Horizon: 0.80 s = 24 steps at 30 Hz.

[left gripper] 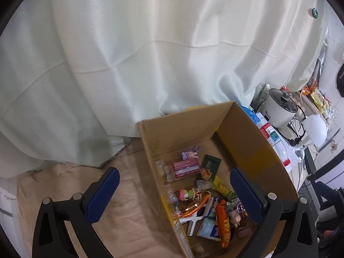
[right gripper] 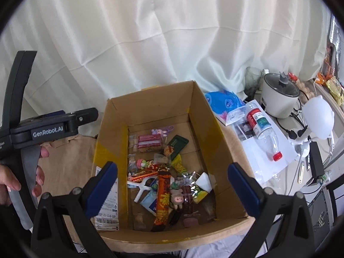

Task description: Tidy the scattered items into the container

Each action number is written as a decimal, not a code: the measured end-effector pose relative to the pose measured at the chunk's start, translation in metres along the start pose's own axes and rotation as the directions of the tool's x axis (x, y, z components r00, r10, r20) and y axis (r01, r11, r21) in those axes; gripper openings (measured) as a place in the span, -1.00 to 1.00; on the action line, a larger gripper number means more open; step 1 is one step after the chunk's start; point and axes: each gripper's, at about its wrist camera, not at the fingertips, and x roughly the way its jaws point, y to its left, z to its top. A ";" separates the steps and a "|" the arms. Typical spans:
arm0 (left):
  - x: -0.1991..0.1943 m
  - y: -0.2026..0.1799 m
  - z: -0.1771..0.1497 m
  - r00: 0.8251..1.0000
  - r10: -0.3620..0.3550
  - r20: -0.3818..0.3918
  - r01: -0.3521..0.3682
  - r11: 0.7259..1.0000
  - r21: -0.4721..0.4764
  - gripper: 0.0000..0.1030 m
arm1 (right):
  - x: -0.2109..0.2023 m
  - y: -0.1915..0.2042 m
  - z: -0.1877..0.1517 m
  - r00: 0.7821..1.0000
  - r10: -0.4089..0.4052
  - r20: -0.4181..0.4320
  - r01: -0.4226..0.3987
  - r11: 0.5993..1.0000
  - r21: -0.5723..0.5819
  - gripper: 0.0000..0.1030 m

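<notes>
An open cardboard box (left gripper: 182,129) (right gripper: 150,107) stands on a beige cloth and holds many small things. Among them are an orange snack bar (left gripper: 223,225) (right gripper: 162,200), a pink pig figure (left gripper: 234,218) (right gripper: 177,196), a red packet (left gripper: 185,167) (right gripper: 149,142) and a dark green packet (left gripper: 211,163) (right gripper: 177,144). My left gripper (left gripper: 175,193) hangs open above the box's left wall, holding nothing. Open and likewise empty, my right gripper (right gripper: 173,185) hovers over the box's near half. A hand (right gripper: 13,180) holds the left tool's body (right gripper: 53,126).
A white curtain (right gripper: 172,32) hangs behind the box. To the right lie a clear plastic bottle (right gripper: 262,135) on paper, a blue pack (right gripper: 223,103), a white rice cooker (right gripper: 279,94), a white lamp (right gripper: 318,118) and cables. Beige cloth (left gripper: 118,204) spreads left of the box.
</notes>
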 end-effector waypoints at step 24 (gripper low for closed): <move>-0.137 0.226 -0.114 0.947 0.320 0.036 -0.295 0.905 -0.308 1.00 | -0.007 0.214 0.006 0.990 0.137 -0.020 -0.138 0.969 -0.206 1.00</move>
